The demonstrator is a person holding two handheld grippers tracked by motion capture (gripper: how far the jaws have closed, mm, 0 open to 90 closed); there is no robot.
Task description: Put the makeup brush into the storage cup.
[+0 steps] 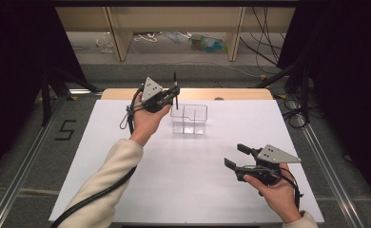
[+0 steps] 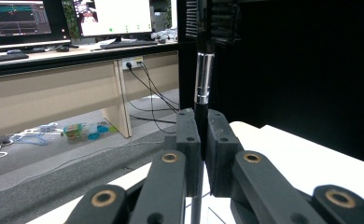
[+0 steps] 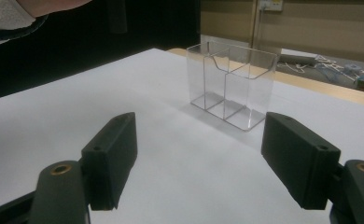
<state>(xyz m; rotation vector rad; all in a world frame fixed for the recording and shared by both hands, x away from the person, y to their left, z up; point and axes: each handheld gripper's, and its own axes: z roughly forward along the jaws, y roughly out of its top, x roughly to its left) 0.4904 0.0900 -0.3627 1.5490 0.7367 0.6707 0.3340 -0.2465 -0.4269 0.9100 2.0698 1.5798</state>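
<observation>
My left gripper (image 1: 173, 93) is raised at the table's far side, shut on a thin black pen-like stick (image 1: 175, 88) that stands upright. In the left gripper view the stick (image 2: 203, 79), black with a silver band, rises from between the closed jaws of the gripper (image 2: 202, 140). A clear plastic holder with compartments (image 1: 189, 118) stands just right of and below that gripper. My right gripper (image 1: 235, 156) hovers open near the front right, with nothing between its jaws. In the right gripper view the open right gripper (image 3: 199, 158) faces the clear holder (image 3: 231, 86).
The white table top (image 1: 188, 175) spreads around the holder. Its wooden far edge (image 1: 231, 94) shows behind. Beyond it are a floor with cables and desk legs (image 1: 119, 38). Dark curtains flank both sides. Monitors (image 2: 110, 16) stand on a desk in the left gripper view.
</observation>
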